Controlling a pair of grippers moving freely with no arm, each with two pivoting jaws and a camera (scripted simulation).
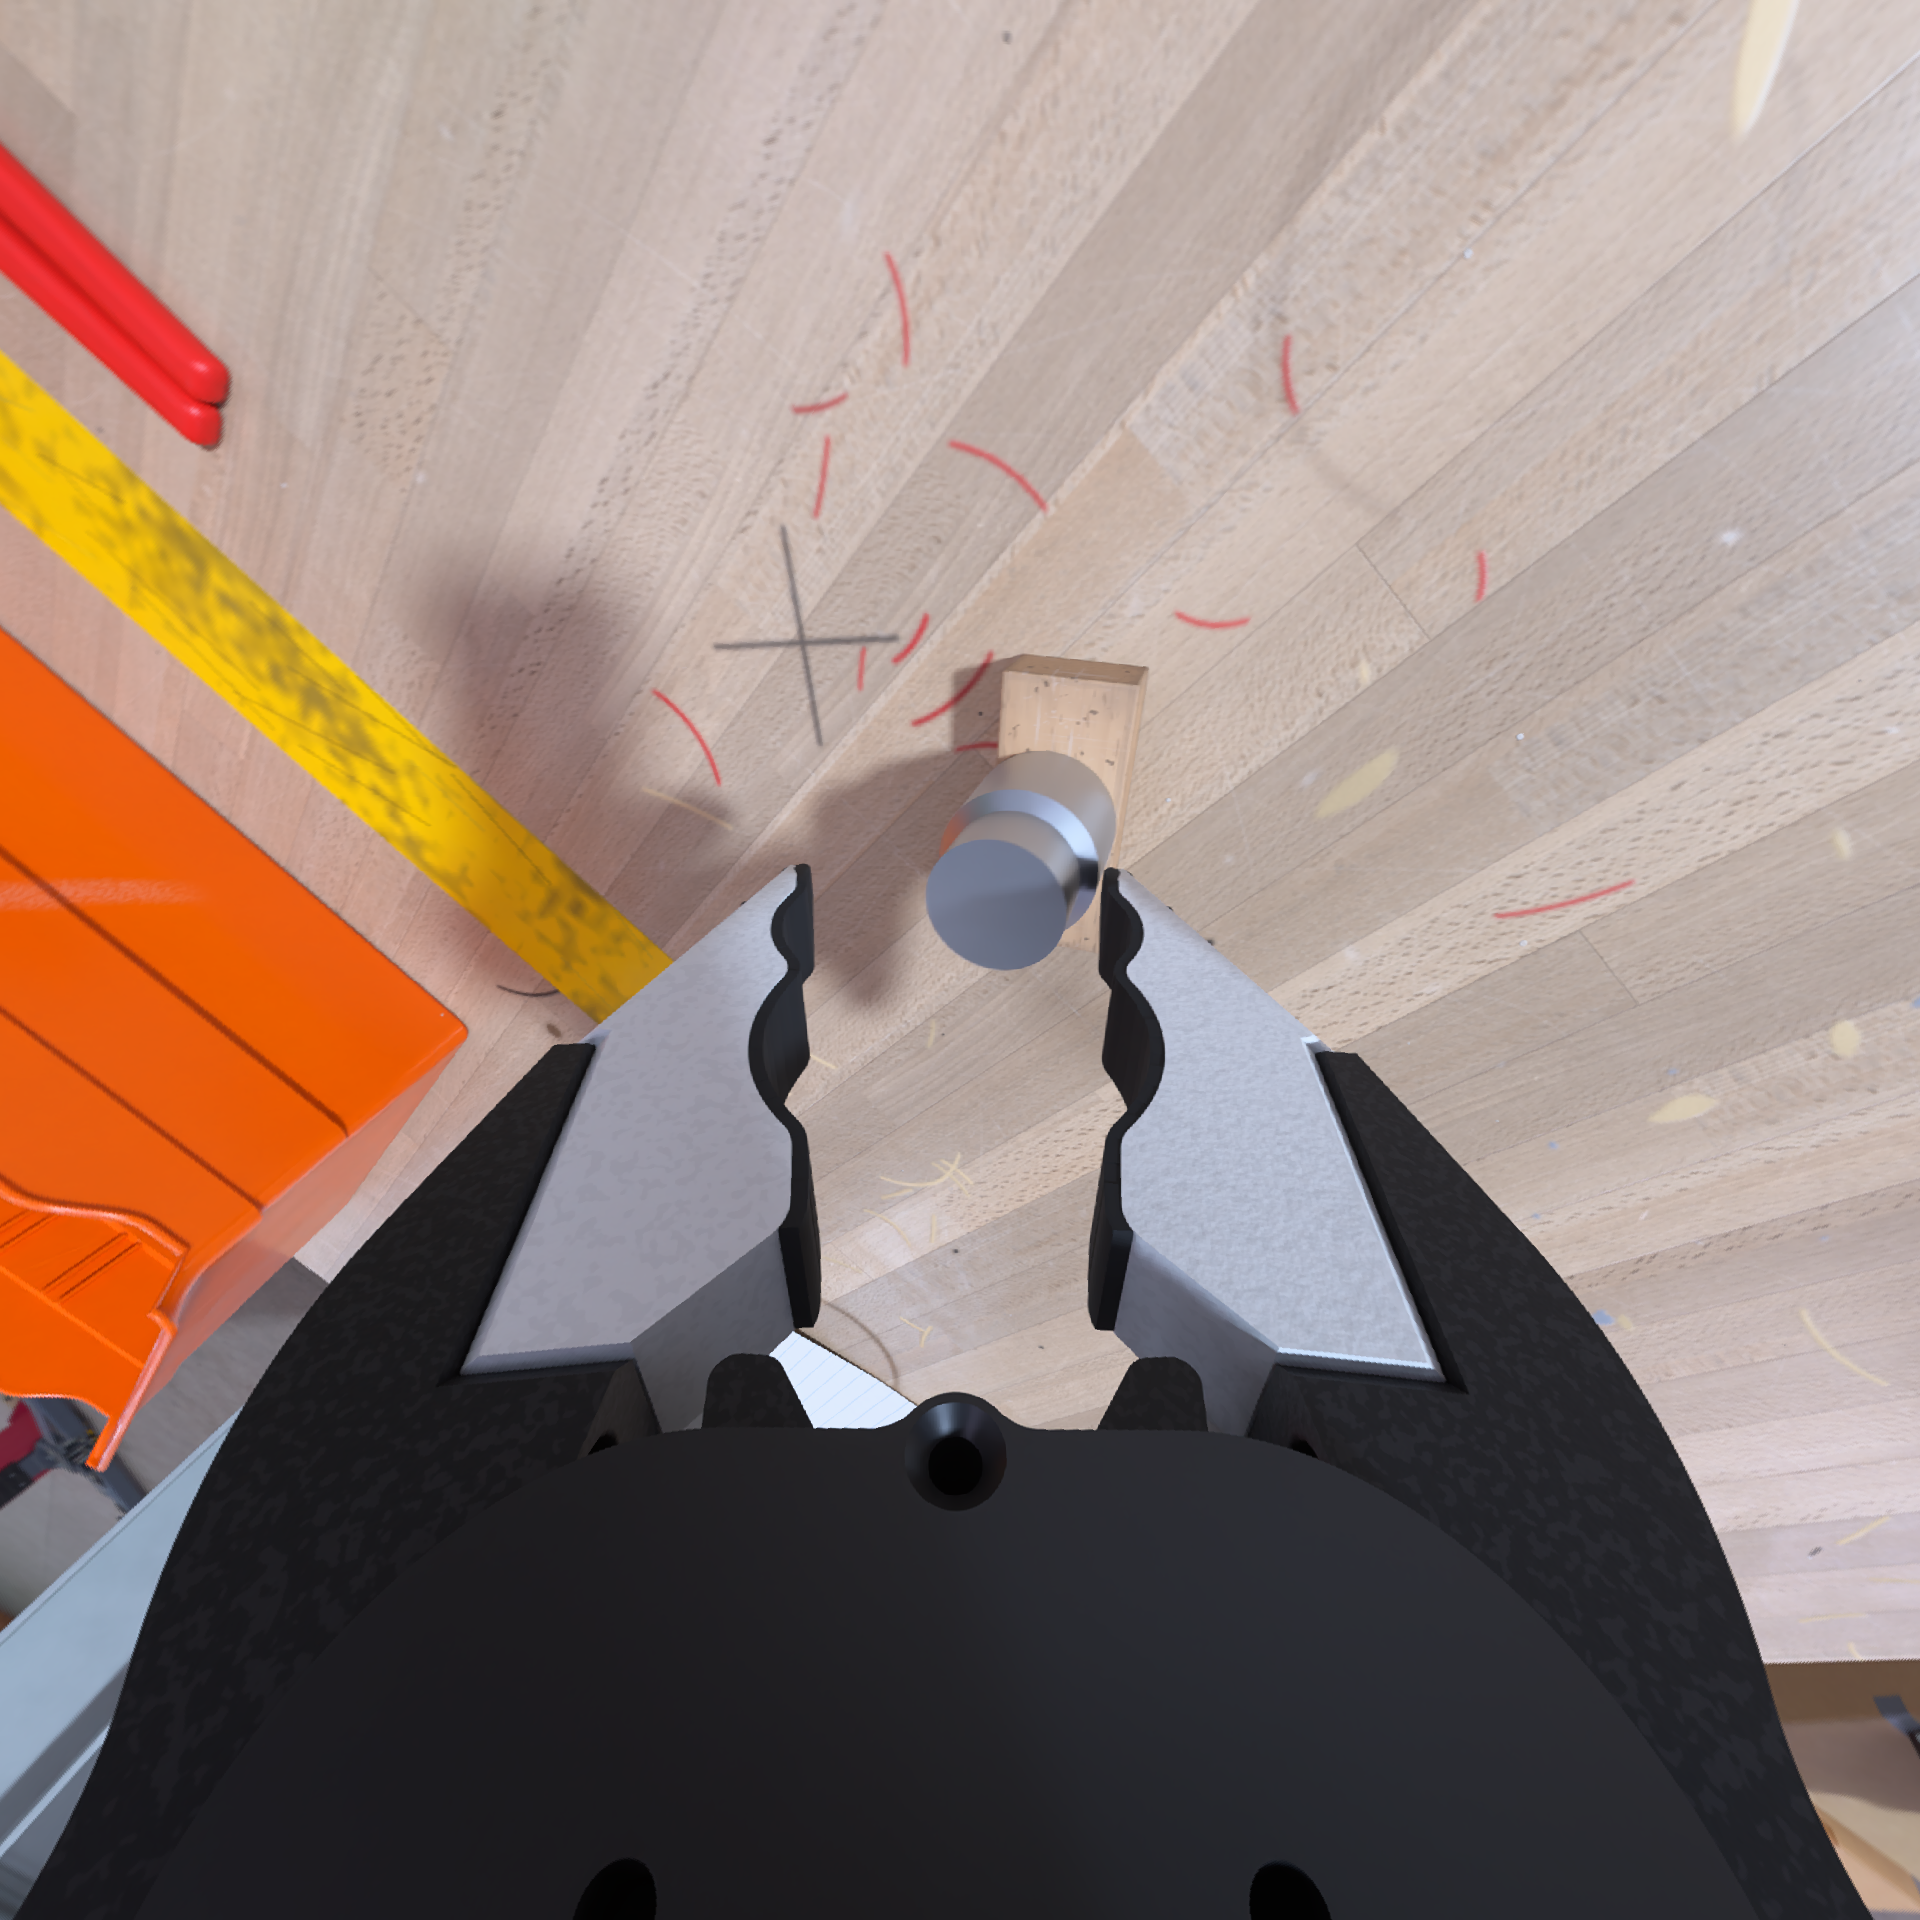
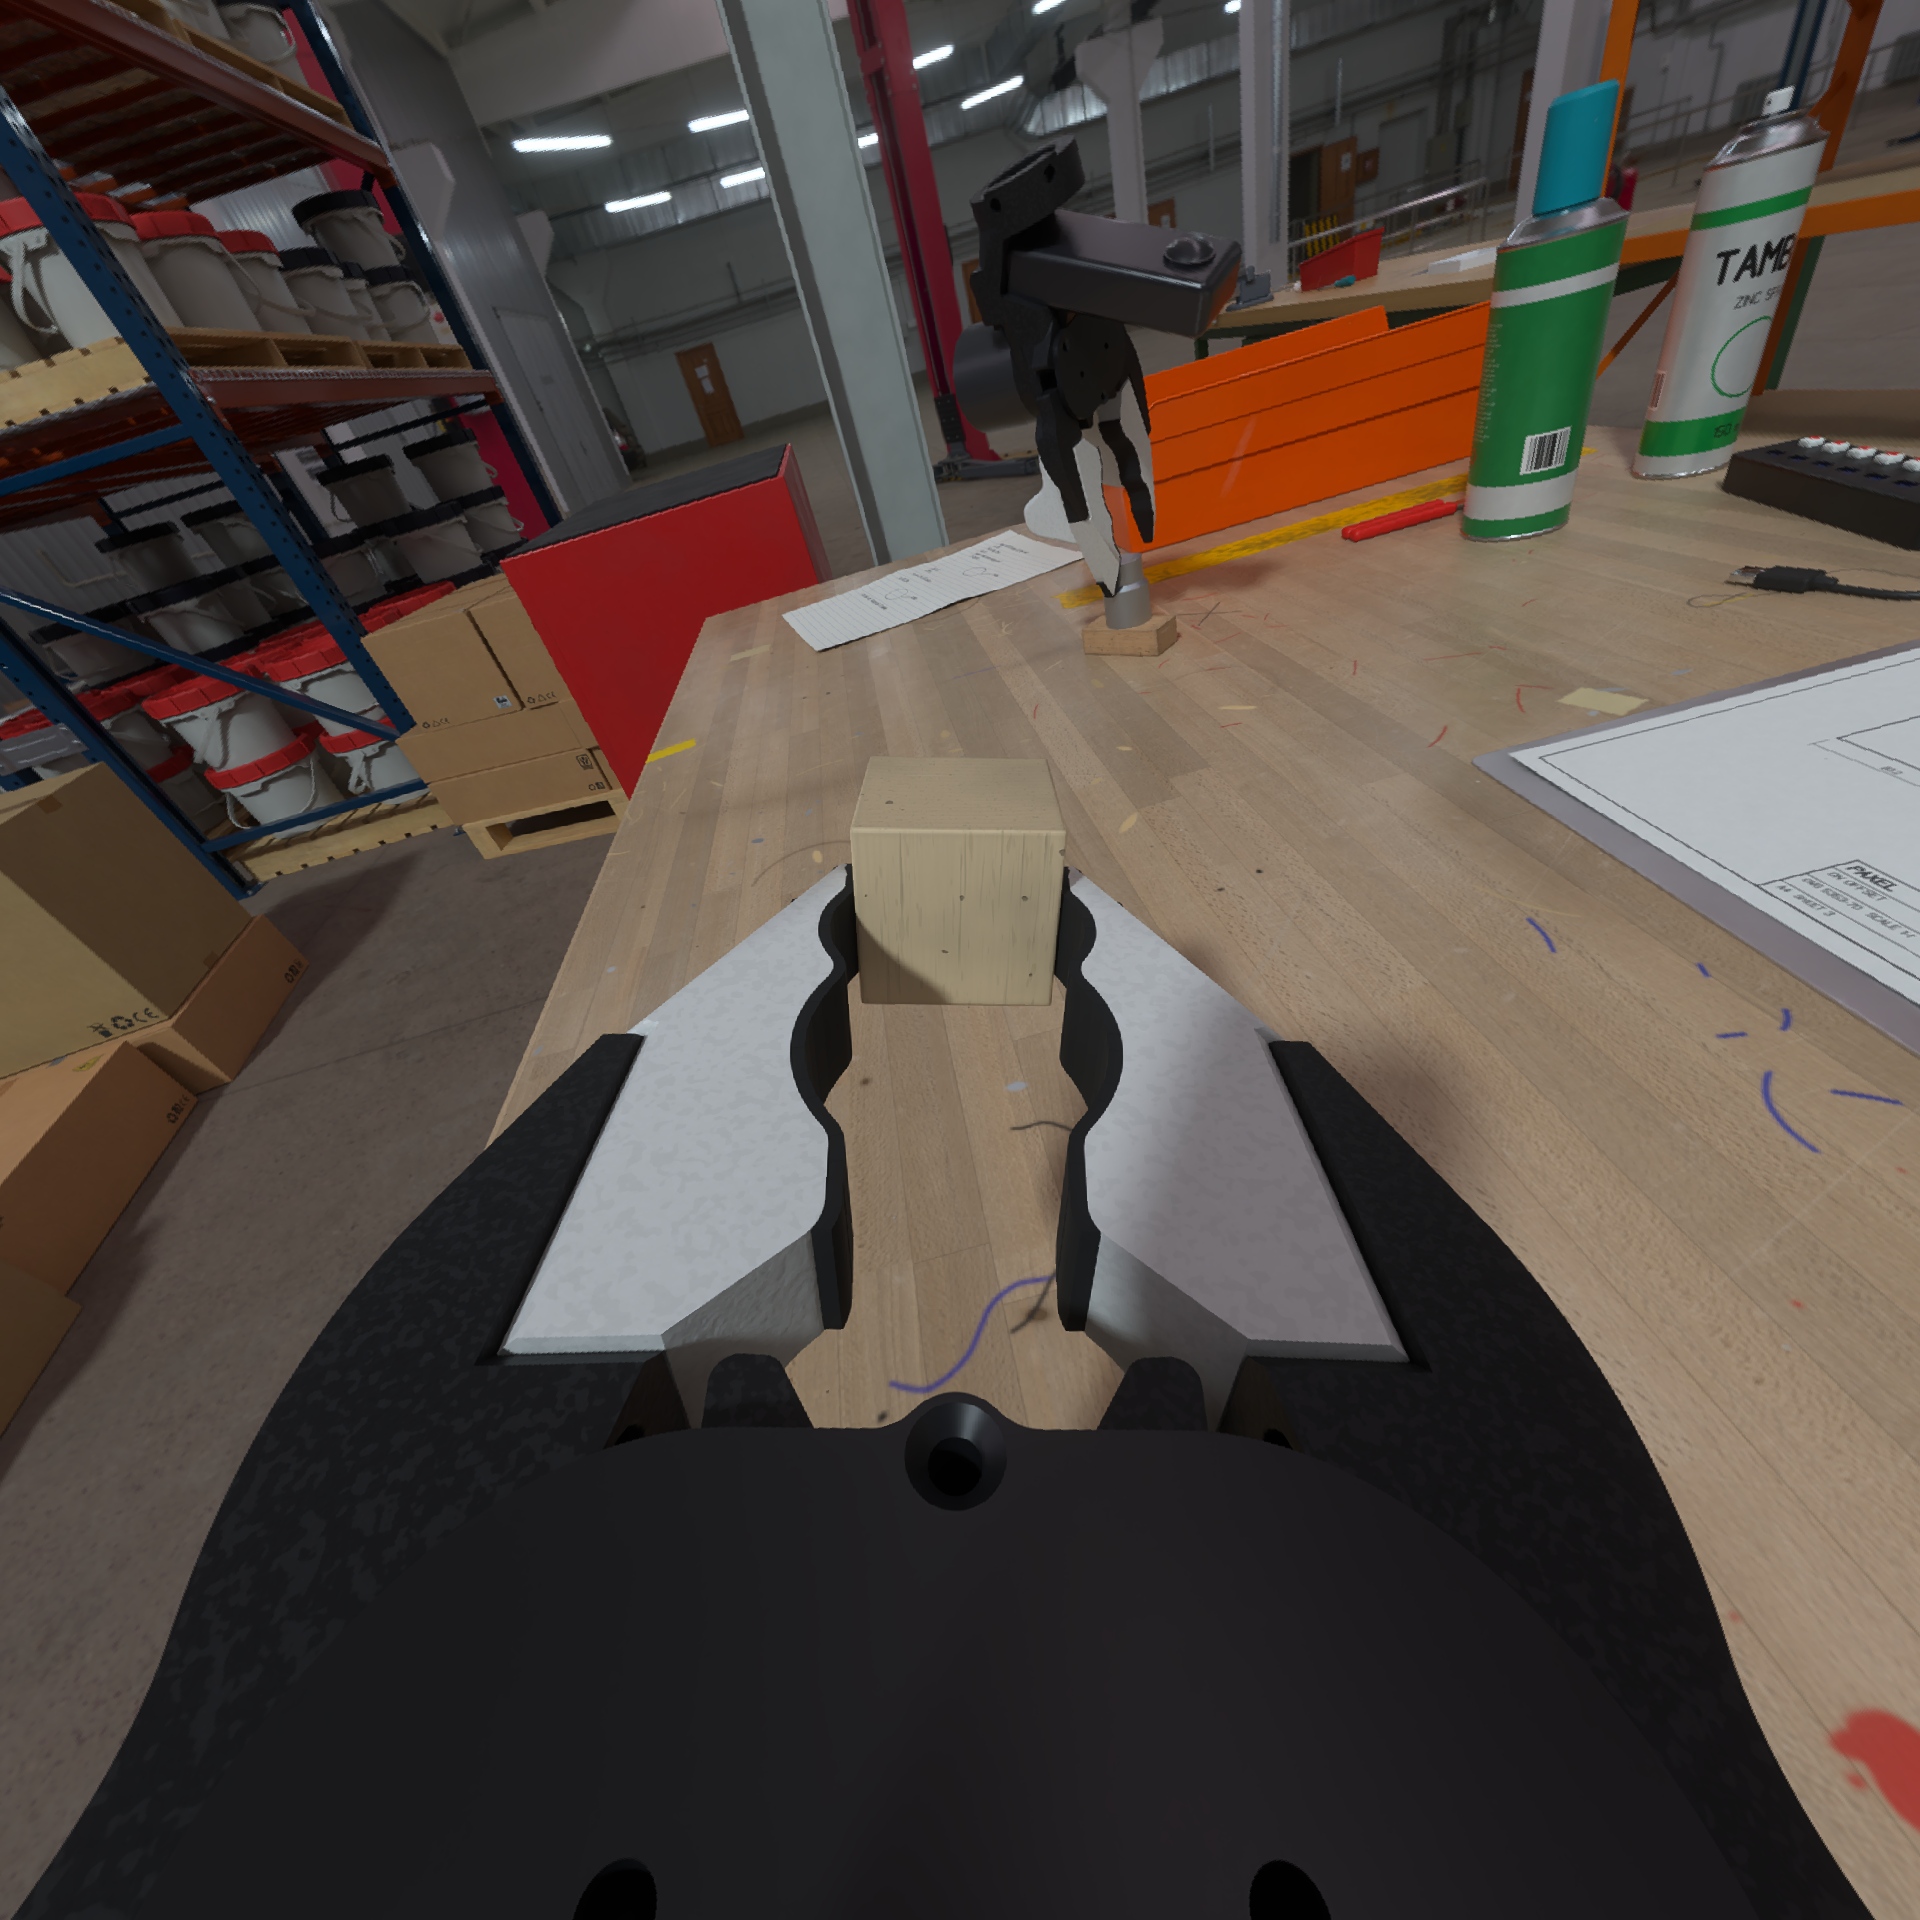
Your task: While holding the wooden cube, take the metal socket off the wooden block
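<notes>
A metal socket (image 1: 1023, 862) stands upright on a small flat wooden block (image 1: 1081, 707) on the workbench. My left gripper (image 1: 954, 883) points down over it, open, with its fingertips on either side of the socket's top and not clamped. In the right wrist view the left gripper (image 2: 1112, 551) hangs over the socket (image 2: 1127, 603) and the block (image 2: 1130, 636) at the far side of the bench. My right gripper (image 2: 958, 894) is shut on a pale wooden cube (image 2: 956, 883), holding it by two opposite faces over the near left part of the bench.
An orange case (image 1: 156, 987), a yellow tape strip (image 1: 260, 644) and red sticks (image 1: 114, 301) lie left of the block. Two spray cans (image 2: 1548, 343), a power strip (image 2: 1839, 488), a drawing sheet (image 2: 1745, 810) and a paper (image 2: 925, 587) sit on the bench. The bench edge (image 2: 603, 935) runs along the left.
</notes>
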